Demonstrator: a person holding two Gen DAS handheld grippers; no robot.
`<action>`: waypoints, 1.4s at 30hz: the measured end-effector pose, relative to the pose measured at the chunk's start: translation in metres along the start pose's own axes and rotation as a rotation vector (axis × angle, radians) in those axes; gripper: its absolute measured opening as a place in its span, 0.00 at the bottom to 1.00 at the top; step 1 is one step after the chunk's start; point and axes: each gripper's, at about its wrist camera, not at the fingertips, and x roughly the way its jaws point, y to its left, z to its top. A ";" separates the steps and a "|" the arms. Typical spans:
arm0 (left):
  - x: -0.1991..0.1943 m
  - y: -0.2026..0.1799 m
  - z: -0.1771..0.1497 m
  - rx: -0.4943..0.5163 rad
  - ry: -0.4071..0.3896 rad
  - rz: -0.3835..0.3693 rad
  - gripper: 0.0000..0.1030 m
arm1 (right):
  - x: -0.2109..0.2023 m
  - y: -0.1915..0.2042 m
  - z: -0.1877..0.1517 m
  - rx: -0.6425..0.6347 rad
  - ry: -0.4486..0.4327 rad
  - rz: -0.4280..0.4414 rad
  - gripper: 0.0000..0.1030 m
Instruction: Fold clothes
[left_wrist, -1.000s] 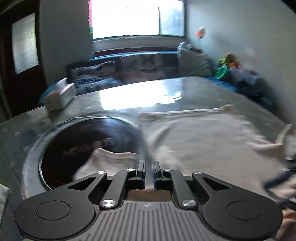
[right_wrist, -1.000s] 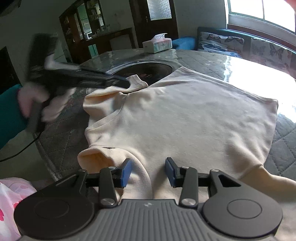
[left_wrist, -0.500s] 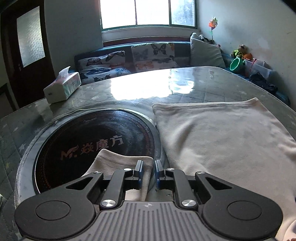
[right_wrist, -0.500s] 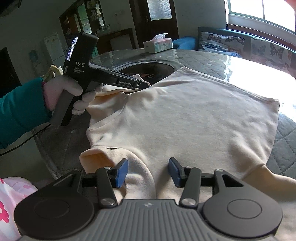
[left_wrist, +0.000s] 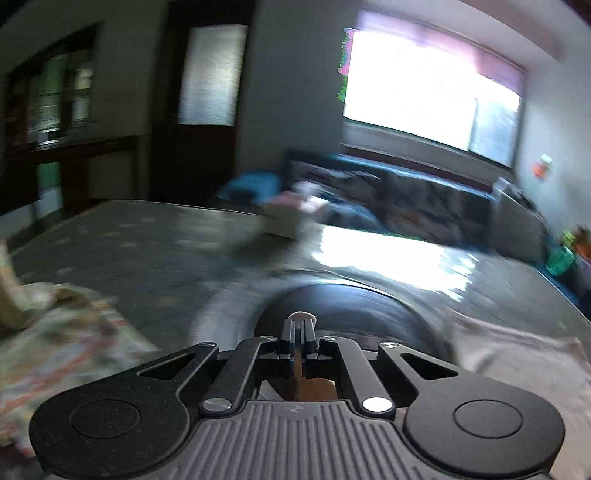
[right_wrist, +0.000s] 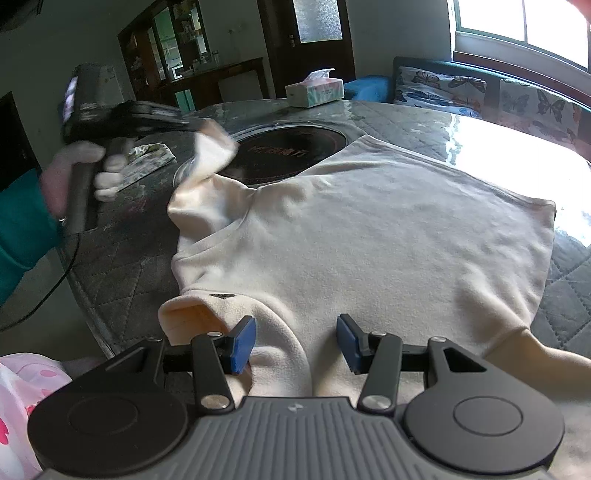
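Right gripper (right_wrist: 295, 343): hovering with jaws apart over the shirt's near shoulder, gripping nothing, having just widened.
Cream shirt (right_wrist: 369, 236): lying spread on the quilted table (right_wrist: 565, 299).
Left gripper (right_wrist: 197, 125): clamping the sleeve (right_wrist: 212, 147), lifting it above the dark round hob (right_wrist: 291, 155).

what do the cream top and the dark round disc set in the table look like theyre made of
The cream top looks like soft fleece or brushed knit: matt, fuzzy nap, thick rolled edges, and it drapes limply where the left claw lifts its sleeve. The disc looks like glossy black glass or ceramic, with reflections, printed lettering and a pale, perhaps metal, rim; likely a hob, though that is uncertain.
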 end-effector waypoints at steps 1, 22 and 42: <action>-0.003 0.009 -0.002 -0.016 -0.004 0.020 0.03 | 0.000 0.000 0.000 0.000 0.000 0.000 0.48; -0.016 0.054 -0.049 -0.019 0.119 0.218 0.03 | 0.017 0.033 0.012 -0.171 0.044 0.129 0.49; 0.015 0.007 -0.040 0.087 0.174 0.026 0.07 | 0.001 0.020 0.021 -0.095 0.005 0.150 0.48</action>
